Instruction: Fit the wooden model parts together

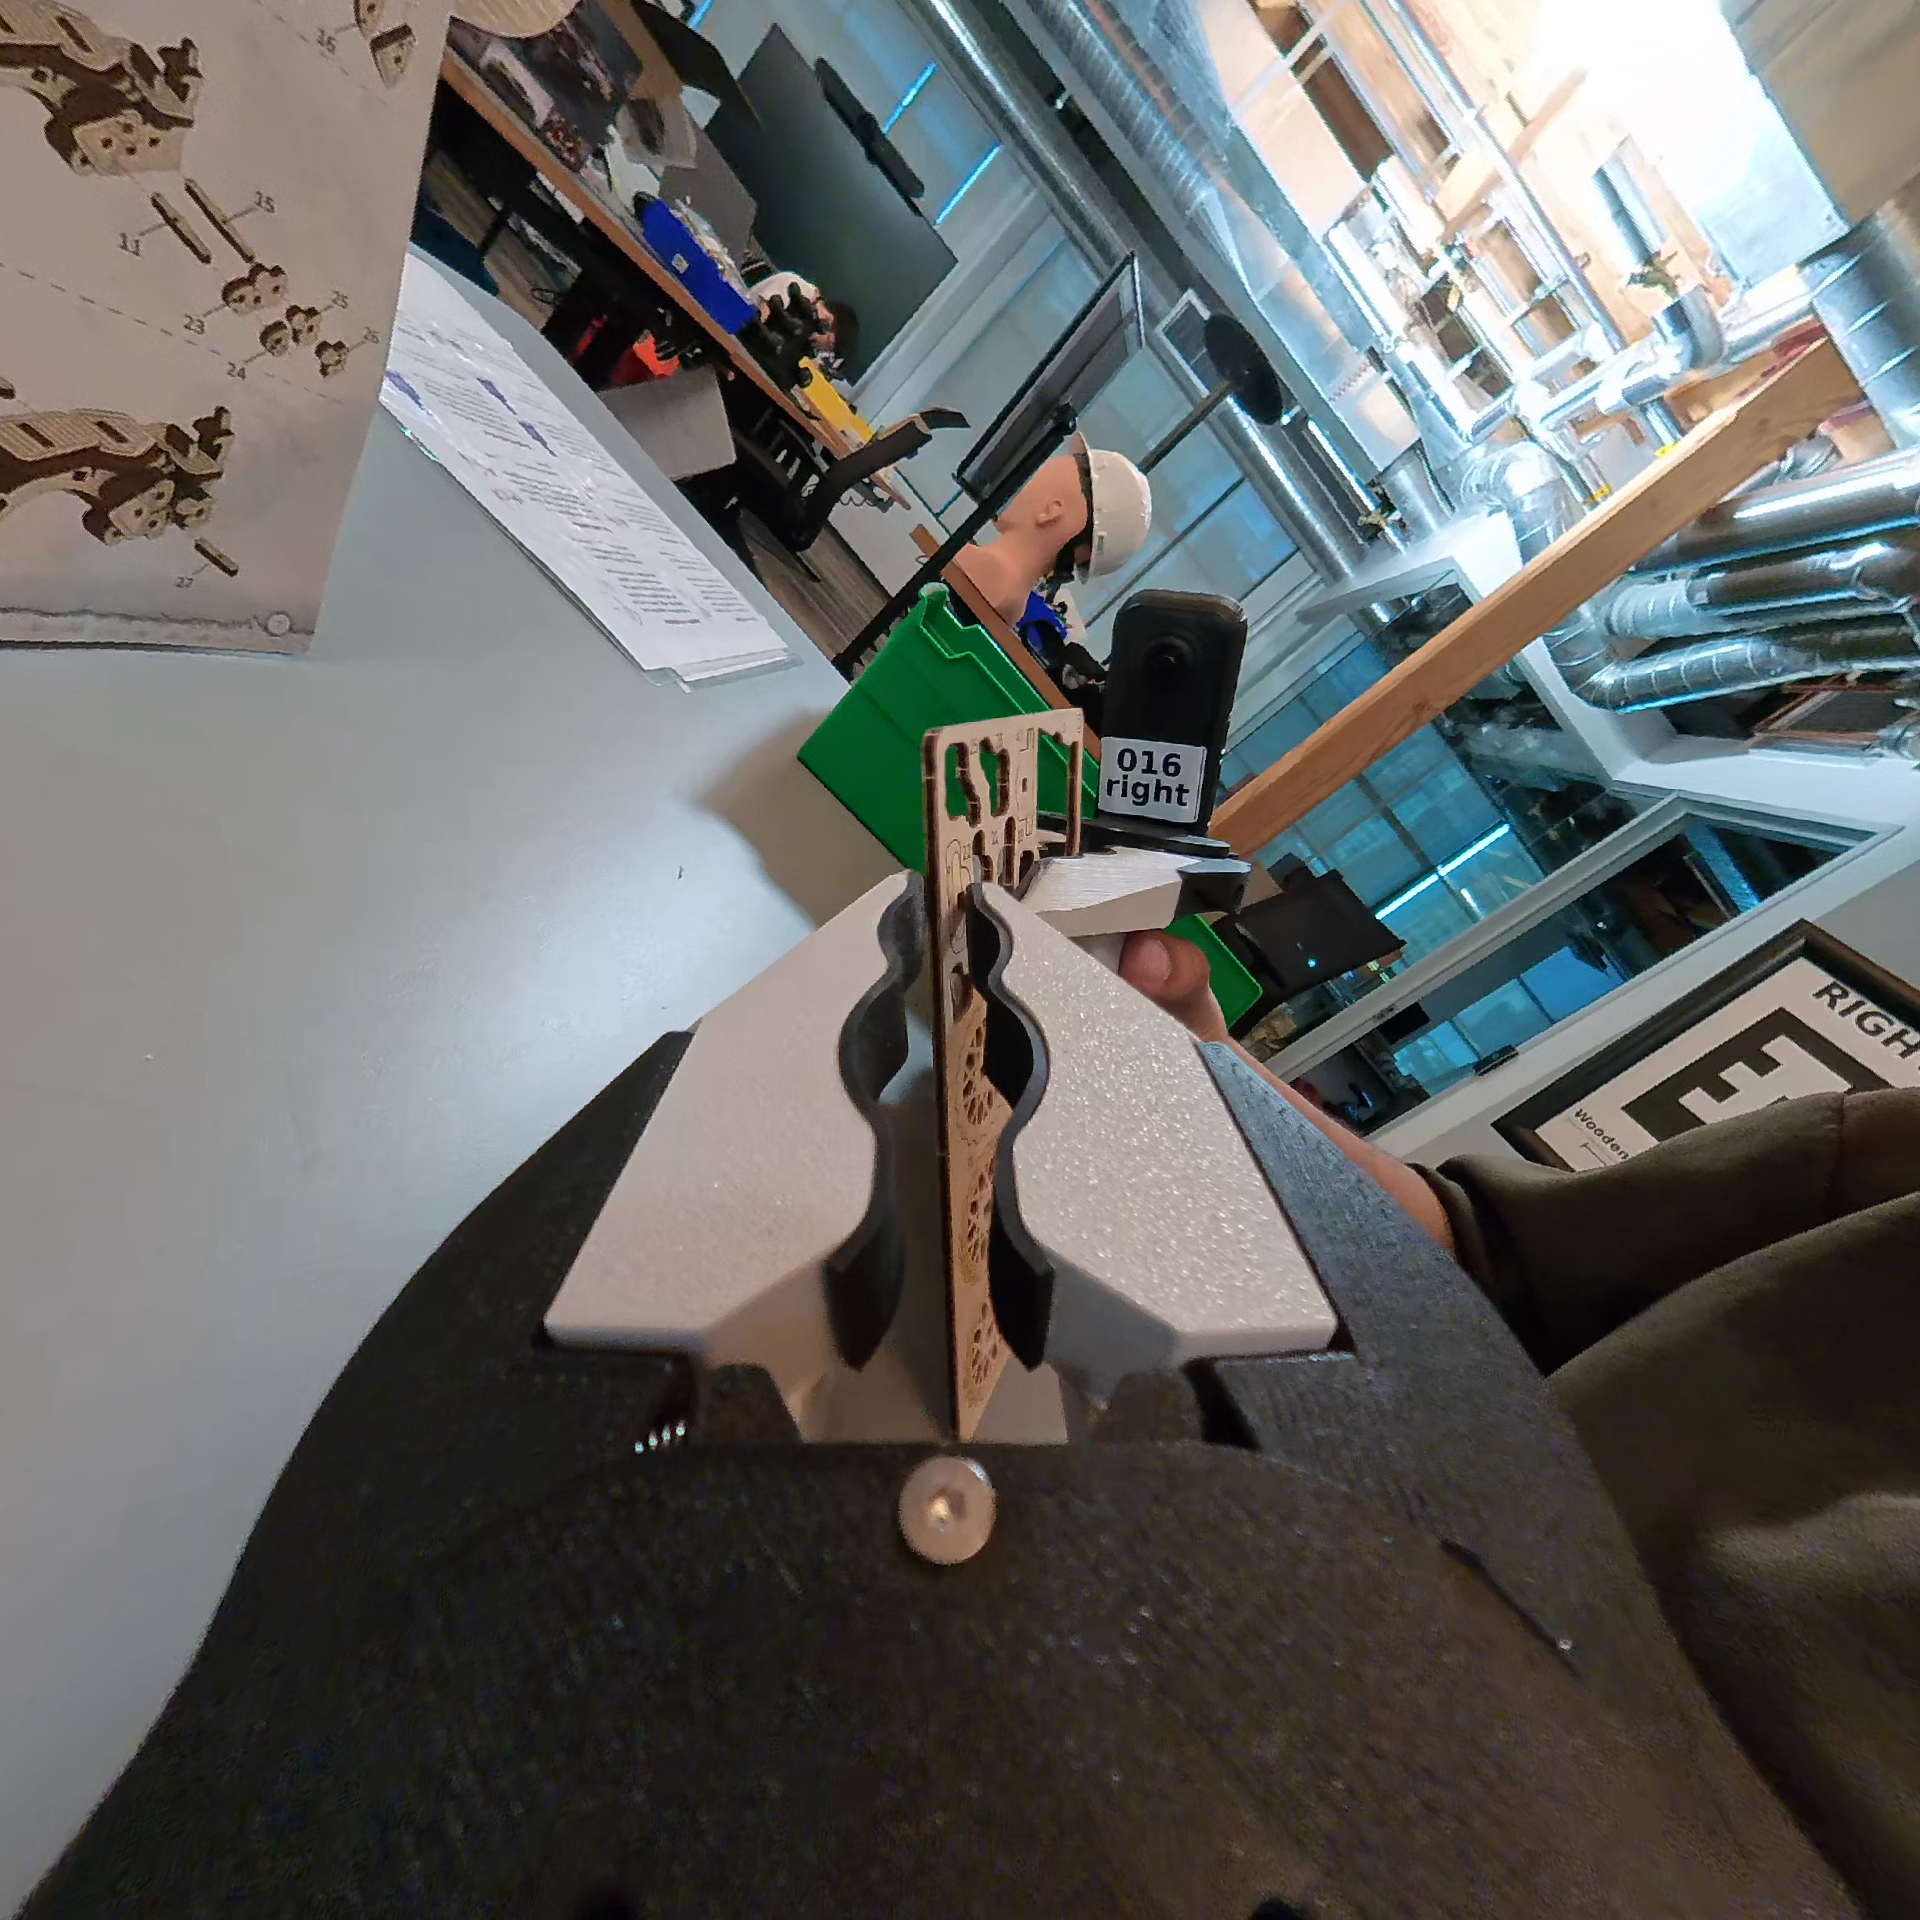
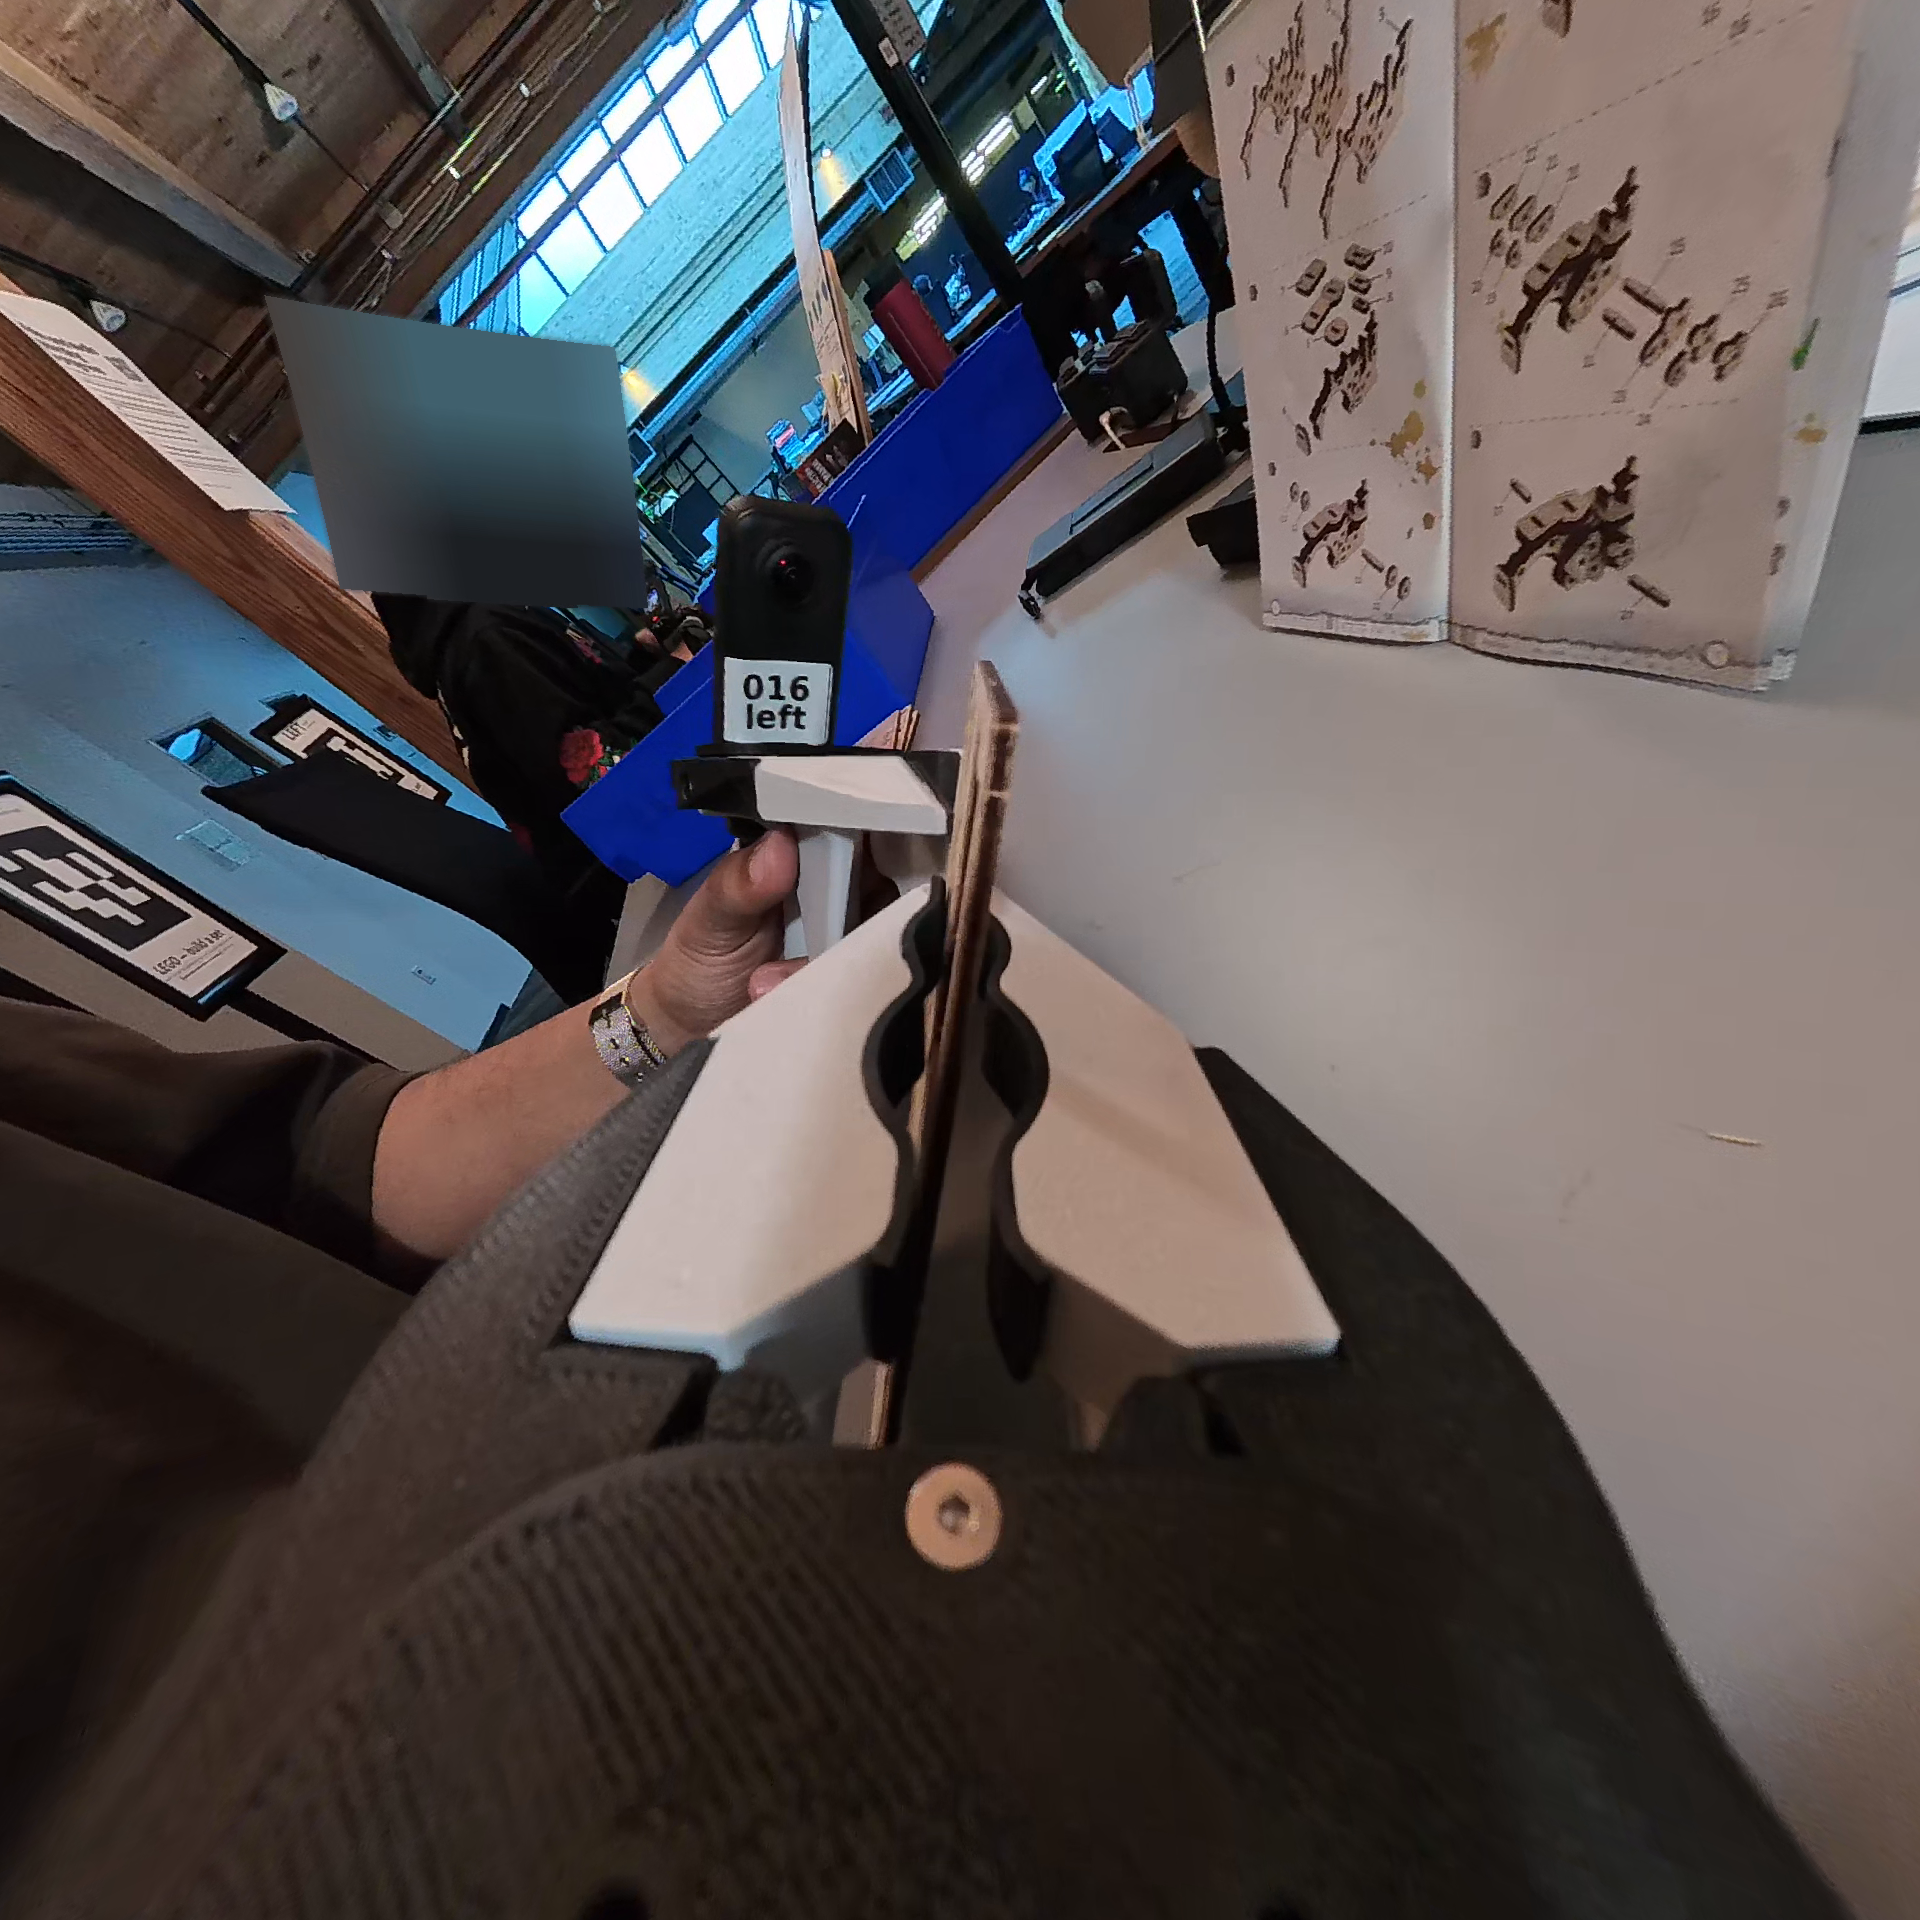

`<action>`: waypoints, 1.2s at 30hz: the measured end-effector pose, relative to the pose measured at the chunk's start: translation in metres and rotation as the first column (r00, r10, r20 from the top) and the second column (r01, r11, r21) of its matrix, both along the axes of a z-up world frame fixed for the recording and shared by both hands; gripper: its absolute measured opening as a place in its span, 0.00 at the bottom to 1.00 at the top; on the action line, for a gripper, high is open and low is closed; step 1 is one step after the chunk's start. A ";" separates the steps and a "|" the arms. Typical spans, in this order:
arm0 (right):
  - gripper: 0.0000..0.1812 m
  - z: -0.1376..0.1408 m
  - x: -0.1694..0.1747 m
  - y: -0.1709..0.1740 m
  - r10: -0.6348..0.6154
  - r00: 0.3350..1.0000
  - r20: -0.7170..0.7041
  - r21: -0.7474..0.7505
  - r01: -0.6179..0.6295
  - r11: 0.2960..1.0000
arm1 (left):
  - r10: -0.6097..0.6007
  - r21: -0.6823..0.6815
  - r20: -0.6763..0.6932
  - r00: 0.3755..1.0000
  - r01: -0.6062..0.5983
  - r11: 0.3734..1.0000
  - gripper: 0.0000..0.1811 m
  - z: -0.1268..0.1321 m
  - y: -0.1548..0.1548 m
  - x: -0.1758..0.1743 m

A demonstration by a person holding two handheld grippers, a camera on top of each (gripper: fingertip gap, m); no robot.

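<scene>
A thin laser-cut wooden sheet [image 1: 961,1091] with cut-out parts stands upright between the black pads of my left gripper [image 1: 948,904], which is shut on it above the grey table [image 1: 312,987]. The right wrist view shows the same sheet [image 2: 982,790] edge-on, with my right gripper [image 2: 961,920] shut on it. The two grippers face each other and hold the sheet from opposite sides. The right gripper also shows beyond the sheet in the left wrist view [image 1: 1112,883]. The left gripper shows in the right wrist view [image 2: 862,805], held by a hand [image 2: 727,925].
Folded assembly instruction sheets [image 1: 156,312] [image 2: 1558,364] stand on the table. Printed paper [image 1: 582,499] lies further back. A green bin [image 1: 894,727] and a blue bin [image 2: 914,488] sit at the table's edges. A person in black [image 2: 520,717] stands beyond. Both grippers' tips are close together, under 4 cm apart.
</scene>
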State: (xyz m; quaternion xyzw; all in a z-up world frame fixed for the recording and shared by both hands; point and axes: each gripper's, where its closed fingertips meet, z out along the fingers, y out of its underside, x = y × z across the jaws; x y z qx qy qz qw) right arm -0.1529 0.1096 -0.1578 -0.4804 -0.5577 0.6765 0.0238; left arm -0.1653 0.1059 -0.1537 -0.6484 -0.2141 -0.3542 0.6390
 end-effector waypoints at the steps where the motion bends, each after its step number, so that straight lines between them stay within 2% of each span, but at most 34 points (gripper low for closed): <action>1: 0.01 0.000 0.000 0.000 0.001 1.000 0.000 -0.004 -0.001 1.000 | -0.001 0.004 0.005 1.000 0.001 1.000 0.05 0.000 0.000 0.000; 14: 0.01 0.000 0.000 -0.001 0.002 1.000 -0.001 0.003 -0.002 1.000 | 0.011 0.007 -0.006 1.000 -0.011 1.000 0.02 0.000 -0.002 -0.001; 24: 0.01 -0.001 0.000 -0.003 -0.005 1.000 -0.028 0.055 0.007 0.998 | 0.090 -0.024 -0.136 0.987 -0.094 0.995 0.02 0.000 -0.003 -0.002; 36: 0.01 -0.004 -0.002 -0.002 -0.017 0.999 -0.034 0.090 0.020 0.996 | 0.132 -0.059 -0.150 0.980 -0.142 0.988 0.03 -0.004 -0.002 -0.004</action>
